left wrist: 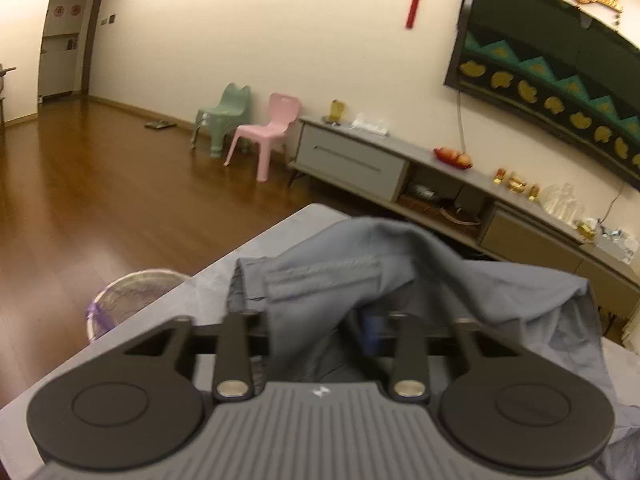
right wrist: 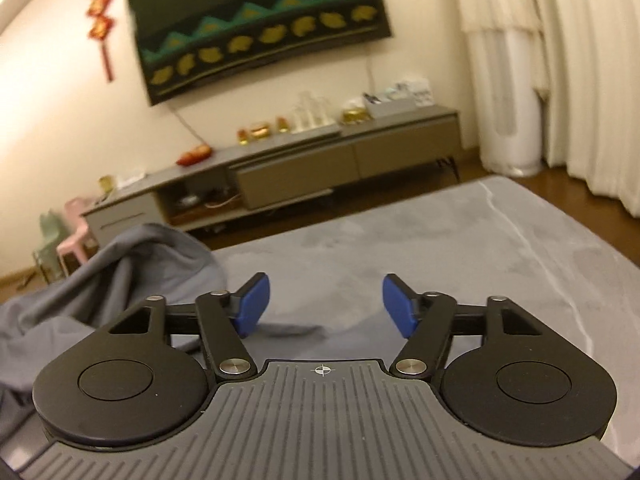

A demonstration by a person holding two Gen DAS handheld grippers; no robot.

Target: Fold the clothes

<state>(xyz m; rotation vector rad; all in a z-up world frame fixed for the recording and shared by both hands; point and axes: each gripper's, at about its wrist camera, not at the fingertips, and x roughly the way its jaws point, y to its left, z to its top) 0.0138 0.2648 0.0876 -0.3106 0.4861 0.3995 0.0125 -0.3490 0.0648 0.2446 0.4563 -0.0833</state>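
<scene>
Living room with a wood floor, and a grey table (left wrist: 208, 280) up front with a wall TV (left wrist: 560, 64) behind it. From the left wrist, the grey-blue garment (left wrist: 400, 264) is heaped right over the left gripper (left wrist: 320, 332), so its fingertips are buried; the jaws look part-open with cloth draped between them, but a real pinch can't be confirmed.

From the right wrist, the right gripper (right wrist: 326, 306) stands wide and holds nothing, its blue pads (right wrist: 252, 304) over bare tabletop (right wrist: 440, 240), with the garment bunched off to its left. It reads as between folds: next probably means finding an edge or corner to spread flat. What kind of garment is unclear.
</scene>
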